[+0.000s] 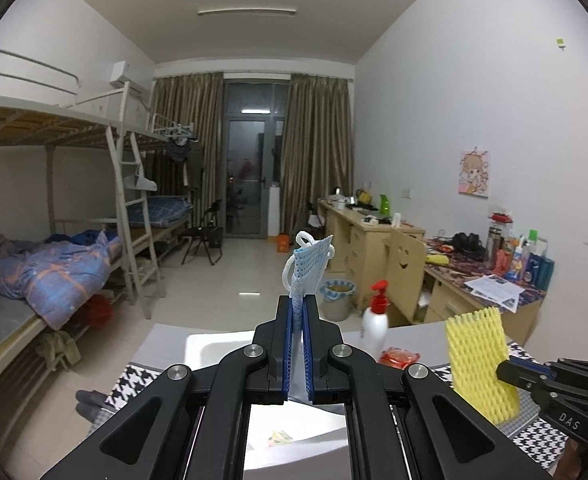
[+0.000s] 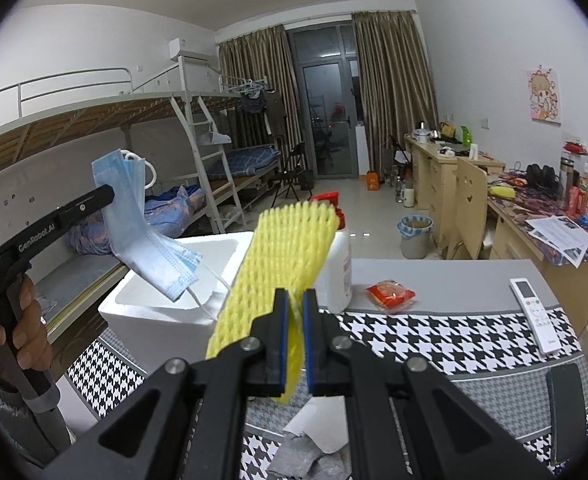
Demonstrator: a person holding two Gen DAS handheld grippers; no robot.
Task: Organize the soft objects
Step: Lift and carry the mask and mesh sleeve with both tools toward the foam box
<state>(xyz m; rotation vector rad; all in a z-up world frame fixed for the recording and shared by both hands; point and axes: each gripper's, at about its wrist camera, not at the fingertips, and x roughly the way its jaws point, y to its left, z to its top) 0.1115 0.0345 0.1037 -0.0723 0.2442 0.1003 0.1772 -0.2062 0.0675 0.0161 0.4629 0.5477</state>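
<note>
Both soft things are lifted off the worktop [image 2: 434, 276], so the pick-up stage looks done and the putting-away is still to come. The left tool [image 1: 298, 304] is pressed together on a pale blue face mask [image 1: 308, 266], which in the right wrist view hangs just above the open white foam box [image 2: 174, 300]. The right tool [image 2: 296, 300] pinches a yellow foam fruit net [image 2: 282, 256] that stands up from its jaws, near the box and in front of a white pump bottle [image 2: 340, 264]. Nothing shows inside the box yet; it is probably the destination. A red packet [image 2: 390, 294] and a white remote [image 2: 534, 314] lie on the worktop.
</note>
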